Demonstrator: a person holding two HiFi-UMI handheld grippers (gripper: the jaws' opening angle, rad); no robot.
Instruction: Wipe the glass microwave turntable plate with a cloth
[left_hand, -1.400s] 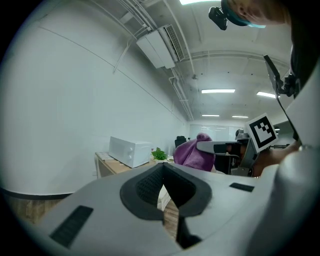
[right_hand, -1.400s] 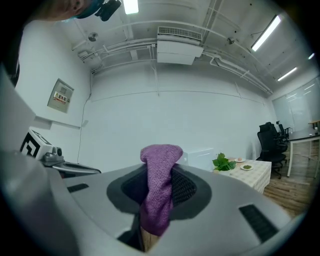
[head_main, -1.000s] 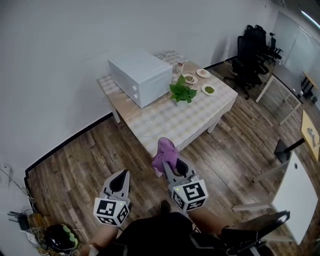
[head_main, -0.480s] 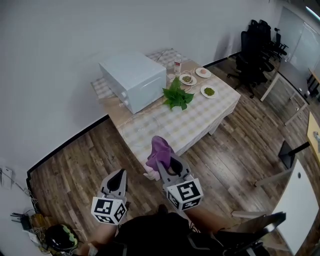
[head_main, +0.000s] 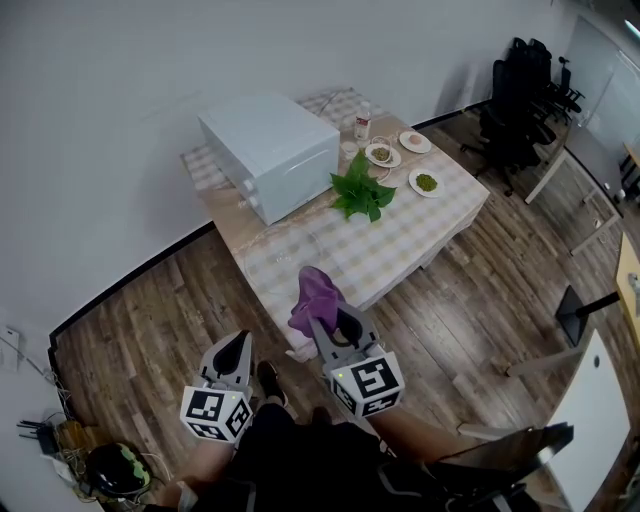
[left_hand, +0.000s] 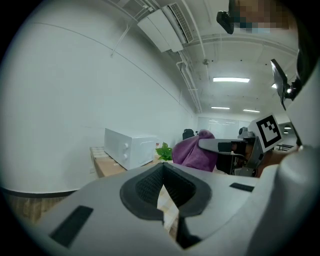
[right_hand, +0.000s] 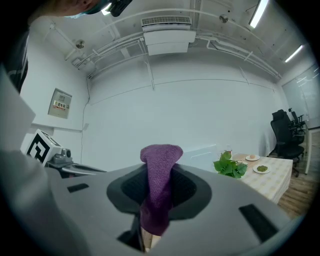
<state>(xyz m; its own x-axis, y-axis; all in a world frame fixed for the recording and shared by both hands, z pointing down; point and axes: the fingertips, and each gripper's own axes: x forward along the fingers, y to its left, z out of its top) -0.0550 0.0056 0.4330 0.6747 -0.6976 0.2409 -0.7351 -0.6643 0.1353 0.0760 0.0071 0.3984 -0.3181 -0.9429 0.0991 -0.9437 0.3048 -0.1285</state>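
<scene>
My right gripper is shut on a purple cloth that stands up out of its jaws, over the wooden floor just short of the table. The right gripper view has the cloth pinched between the right gripper's dark pads. The left gripper hangs beside it, shut and empty, its pads meeting in the left gripper view. A faint round outline on the tablecloth near the table's front left may be the glass plate.
A checked table carries a white microwave, a green plant, a bottle and three small plates of food. Black office chairs stand at the far right. A dark bundle lies on the floor at lower left.
Both grippers and the cloth have come a little closer to the table. A foot now shows between the two grippers.
</scene>
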